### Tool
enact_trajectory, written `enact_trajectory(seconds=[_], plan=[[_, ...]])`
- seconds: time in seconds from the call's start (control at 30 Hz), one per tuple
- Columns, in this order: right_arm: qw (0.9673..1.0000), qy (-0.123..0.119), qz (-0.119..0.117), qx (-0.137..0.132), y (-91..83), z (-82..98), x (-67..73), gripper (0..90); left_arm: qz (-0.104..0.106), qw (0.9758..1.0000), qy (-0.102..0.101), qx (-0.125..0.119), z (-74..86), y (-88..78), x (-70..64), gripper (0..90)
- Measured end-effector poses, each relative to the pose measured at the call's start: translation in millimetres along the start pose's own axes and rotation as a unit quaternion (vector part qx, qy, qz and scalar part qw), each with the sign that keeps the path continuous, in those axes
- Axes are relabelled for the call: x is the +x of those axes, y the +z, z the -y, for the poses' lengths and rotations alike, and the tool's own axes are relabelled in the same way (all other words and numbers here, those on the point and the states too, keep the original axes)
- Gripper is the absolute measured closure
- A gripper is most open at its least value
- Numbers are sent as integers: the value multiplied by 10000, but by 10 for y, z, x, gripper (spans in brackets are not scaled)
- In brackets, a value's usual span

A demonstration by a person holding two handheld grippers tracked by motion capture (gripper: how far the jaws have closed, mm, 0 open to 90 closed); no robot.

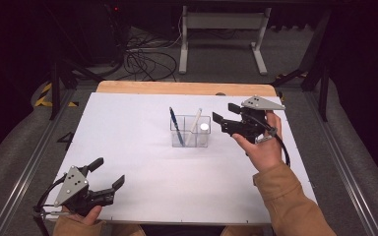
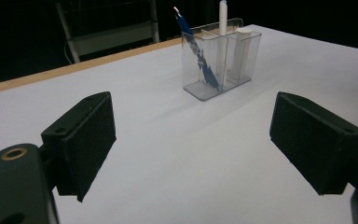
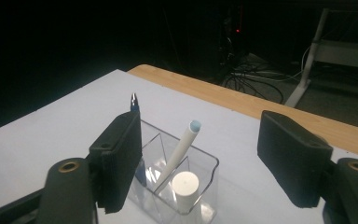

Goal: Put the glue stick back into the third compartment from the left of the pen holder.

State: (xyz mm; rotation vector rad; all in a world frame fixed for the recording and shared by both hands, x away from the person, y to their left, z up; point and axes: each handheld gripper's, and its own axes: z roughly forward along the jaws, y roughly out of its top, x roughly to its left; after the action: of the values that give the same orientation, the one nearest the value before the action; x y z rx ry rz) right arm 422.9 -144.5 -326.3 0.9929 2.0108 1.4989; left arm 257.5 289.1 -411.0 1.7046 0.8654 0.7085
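Standing a little past the middle of the white-covered bench [image 1: 142,162]: a clear plastic organiser with several compartments [image 1: 191,132]. Inside it, a blue pen [image 1: 176,126] leaning in the left cell, a slim white pen with a pale blue end [image 1: 195,126] tilted in the next, and a short white cylinder with a flat round top [image 1: 204,128] upright in the right cell.

Right gripper [image 1: 226,120] just right of the organiser and slightly above its rim, jaws spread, nothing between the pads; no contact with the organiser or its contents. Left gripper [image 1: 109,173] well apart from the organiser, low at the near left corner of the bench, jaws likewise spread wide and empty.

Likely handling: thin, rigid, light plastic, smooth and probably slippery under a pinch, easy to tip or slide on the sheet if nudged sideways. Pens stiff and light, free to rattle and swing against the cell walls; best taken near the upper end, well clear of the rim, and lifted straight along their lean. White cylinder harder to judge, perhaps a chalk or glue stick; a pinch across its top most sensible.

Surface flat, matt, white, with a wooden edge [image 1: 177,88] beyond the organiser. Beyond that, a dim room: grey floor, loose black cables [image 1: 145,61], a white frame stand [image 1: 221,34].
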Motion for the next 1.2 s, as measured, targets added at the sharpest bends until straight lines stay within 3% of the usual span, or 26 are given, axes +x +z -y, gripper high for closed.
enact_trajectory(seconds=[0.5,0.8,0.93,1.1,1.2], plan=[[9995,71,-296,43,-307,274,-111,221,8,10000,22,-6,-5,3,-3,148],[9979,-140,-635,-13,-422,491,-132,208,19,10000,10,-9,-8,3,-3,145],[9975,-180,-677,-44,-467,585,-147,208,25,10000,16,-11,-9,5,-6,145],[9972,-345,-658,122,-502,666,-142,207,19,10000,27,-17,-12,3,-6,144],[9966,-408,-717,29,-530,711,-127,208,14,10000,22,-16,-11,2,-3,144]])
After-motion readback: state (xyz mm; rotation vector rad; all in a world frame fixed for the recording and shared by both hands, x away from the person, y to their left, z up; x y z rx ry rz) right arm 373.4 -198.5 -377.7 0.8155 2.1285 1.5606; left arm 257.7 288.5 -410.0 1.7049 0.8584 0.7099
